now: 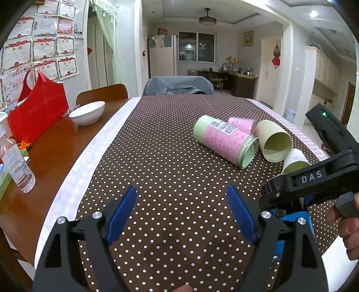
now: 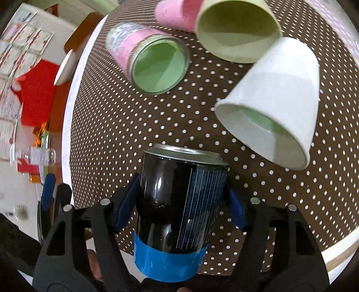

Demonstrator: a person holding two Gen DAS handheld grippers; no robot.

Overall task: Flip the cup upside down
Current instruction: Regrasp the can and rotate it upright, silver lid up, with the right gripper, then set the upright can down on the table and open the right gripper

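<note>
On dotted cloth (image 2: 116, 125): four cups lying | right tongs (image 2: 181, 202) grasping one black can (image 2: 179, 202) | left tongs (image 1: 181, 211) released

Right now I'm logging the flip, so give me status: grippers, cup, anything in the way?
Left gripper open, empty, over the cloth. Right gripper shut on black cup, lifted off the table. White cup and glass jar lie on their sides close ahead.

Certificates (image 1: 42, 42) paper the left wall; a ceiling lamp (image 1: 207, 20) hangs before the dark window (image 1: 197, 46).
</note>
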